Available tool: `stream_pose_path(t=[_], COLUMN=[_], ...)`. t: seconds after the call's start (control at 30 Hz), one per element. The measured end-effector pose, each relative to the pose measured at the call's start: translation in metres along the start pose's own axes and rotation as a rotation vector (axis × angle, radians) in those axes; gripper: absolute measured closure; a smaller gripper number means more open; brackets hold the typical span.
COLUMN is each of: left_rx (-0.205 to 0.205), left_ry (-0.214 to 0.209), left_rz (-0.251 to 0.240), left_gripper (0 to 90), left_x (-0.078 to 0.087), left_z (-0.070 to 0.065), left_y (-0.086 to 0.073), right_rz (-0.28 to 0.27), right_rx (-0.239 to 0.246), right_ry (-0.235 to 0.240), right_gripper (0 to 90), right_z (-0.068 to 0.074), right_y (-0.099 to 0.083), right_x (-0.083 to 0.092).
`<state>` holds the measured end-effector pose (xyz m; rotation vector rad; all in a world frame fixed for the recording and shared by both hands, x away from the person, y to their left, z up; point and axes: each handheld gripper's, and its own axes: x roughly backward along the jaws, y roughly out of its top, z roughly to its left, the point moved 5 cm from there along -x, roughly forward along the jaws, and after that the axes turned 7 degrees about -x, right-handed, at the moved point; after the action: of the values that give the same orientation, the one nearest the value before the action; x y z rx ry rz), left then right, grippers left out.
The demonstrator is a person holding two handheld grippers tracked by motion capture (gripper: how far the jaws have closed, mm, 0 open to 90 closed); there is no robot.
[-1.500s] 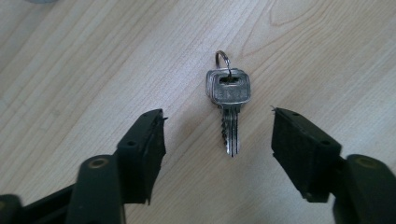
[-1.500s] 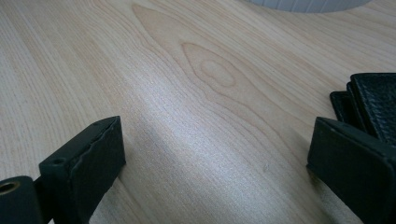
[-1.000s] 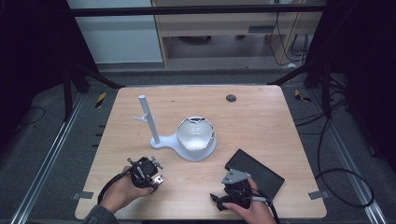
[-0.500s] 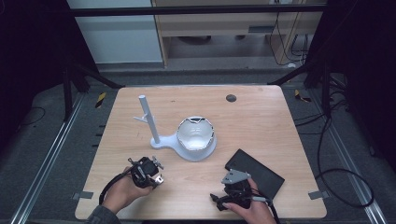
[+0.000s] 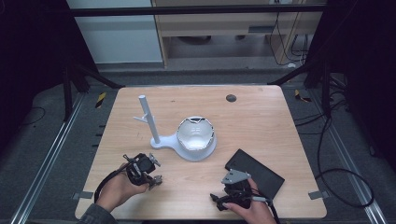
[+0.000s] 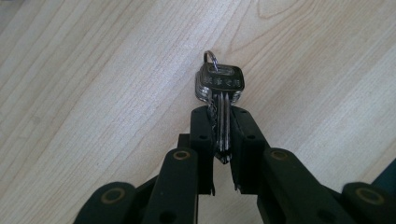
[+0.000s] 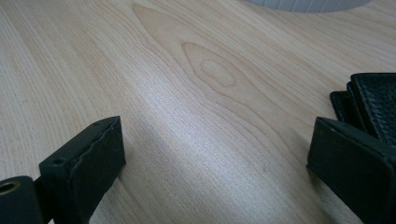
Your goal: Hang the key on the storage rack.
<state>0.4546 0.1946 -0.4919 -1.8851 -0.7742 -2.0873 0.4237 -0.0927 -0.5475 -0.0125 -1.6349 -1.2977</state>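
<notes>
Left gripper view: my left tongs (image 6: 223, 140) have just closed, pinching a bunch of keys (image 6: 220, 93) by the blades. Light, stiff, slippery metal; grip flat. Right tongs (image 7: 224, 158) spread over the worktop (image 7: 187, 93).

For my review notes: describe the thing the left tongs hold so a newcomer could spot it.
On the wooden table, look at the near left part, where the left tongs are. Pinched between them is a bunch of keys: flat silver metal on a small ring, unlike the black wallet opposite.

The high view is soft and dim at its dark edges. Overhead light falls evenly on the surface (image 5: 261, 121). A pale sheen crosses the wood between blurred near jaws in the right gripper view.
</notes>
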Motion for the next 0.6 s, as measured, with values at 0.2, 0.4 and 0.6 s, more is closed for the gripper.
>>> stream_pose_path(t=[0.2,0.4,0.6], left_rx=[-0.025,-0.036,-0.035], left_ry=[-0.010,-0.005,-0.008], left_rz=[0.017,0.012,0.018], left_gripper=[80.6,85.2,89.7], left_x=[0.002,0.014,0.017], left_z=[-0.001,0.000,0.003], left_y=[0.001,0.004,0.003], right_rz=[0.000,0.000,0.000], right_rx=[0.000,0.000,0.001], right_ry=[0.000,0.000,0.001], right_gripper=[4.1,4.1,4.1], right_z=[0.000,0.000,0.000], right_y=[0.000,0.000,0.000], right_x=[0.000,0.000,0.000])
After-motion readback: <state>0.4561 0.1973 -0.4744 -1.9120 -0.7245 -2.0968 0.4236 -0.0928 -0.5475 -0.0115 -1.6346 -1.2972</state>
